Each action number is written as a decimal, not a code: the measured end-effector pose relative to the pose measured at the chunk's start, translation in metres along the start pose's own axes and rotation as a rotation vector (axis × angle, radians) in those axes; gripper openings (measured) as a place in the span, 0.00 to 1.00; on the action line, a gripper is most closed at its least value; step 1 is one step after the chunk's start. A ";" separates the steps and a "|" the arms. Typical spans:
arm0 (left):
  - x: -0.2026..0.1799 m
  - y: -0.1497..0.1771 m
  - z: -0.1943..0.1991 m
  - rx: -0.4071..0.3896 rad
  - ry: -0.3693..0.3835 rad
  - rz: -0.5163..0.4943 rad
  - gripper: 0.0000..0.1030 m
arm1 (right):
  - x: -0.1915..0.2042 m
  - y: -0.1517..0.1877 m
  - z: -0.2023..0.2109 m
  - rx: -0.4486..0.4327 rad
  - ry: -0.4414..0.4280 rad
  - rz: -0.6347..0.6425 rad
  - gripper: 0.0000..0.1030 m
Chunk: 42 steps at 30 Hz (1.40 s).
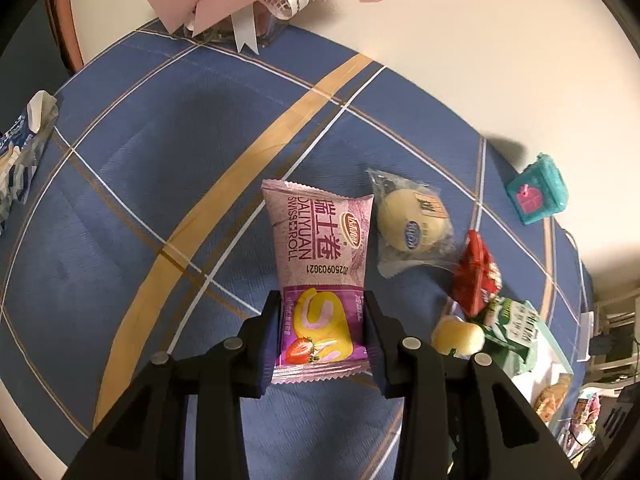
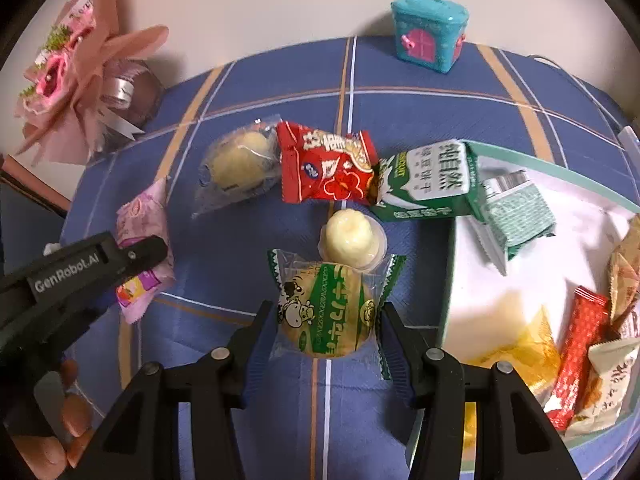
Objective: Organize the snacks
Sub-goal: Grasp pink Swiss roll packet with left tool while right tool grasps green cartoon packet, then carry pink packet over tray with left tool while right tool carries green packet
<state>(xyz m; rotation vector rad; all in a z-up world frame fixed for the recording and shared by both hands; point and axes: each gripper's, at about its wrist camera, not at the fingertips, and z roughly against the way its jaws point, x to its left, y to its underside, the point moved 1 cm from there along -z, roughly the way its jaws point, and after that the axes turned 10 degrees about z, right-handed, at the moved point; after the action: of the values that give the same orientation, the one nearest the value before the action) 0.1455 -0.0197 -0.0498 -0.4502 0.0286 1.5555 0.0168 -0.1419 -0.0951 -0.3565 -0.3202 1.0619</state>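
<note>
In our left wrist view the left gripper (image 1: 322, 330) clamps the pink Swiss roll wrapper (image 1: 320, 276), low at centre. Only our right wrist view shows the right gripper (image 2: 326, 322) pinching a green cow-print biscuit packet (image 2: 326, 308) and, at right, the white tray (image 2: 452, 280) of snacks.

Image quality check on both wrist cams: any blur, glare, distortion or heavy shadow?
Left wrist view: strong fisheye bowing of the tablecloth stripes, dark vignette corners, a soft shadow on the cloth above the pink swiss roll pack, whose print is sharp. Right wrist view: same barrel distortion, the white tray floor nearly blown out, glare on the clear bun wrapper, bouquet soft at the edge.
</note>
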 end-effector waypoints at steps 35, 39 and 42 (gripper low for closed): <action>-0.095 0.084 0.066 -0.047 0.134 -0.278 0.39 | -0.119 0.035 0.092 -0.154 0.080 -0.298 0.53; -0.117 0.104 0.064 -0.018 0.153 -0.342 0.39 | -0.155 0.044 0.092 -0.145 0.102 -0.382 0.53; -0.132 0.118 0.062 -0.006 0.156 -0.383 0.39 | -0.172 0.051 0.094 -0.143 0.128 -0.430 0.53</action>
<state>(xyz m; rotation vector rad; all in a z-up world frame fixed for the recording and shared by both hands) 0.0112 -0.1330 0.0154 -0.5466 0.0549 1.1425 -0.1405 -0.2602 -0.0467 -0.4579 -0.3402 0.5934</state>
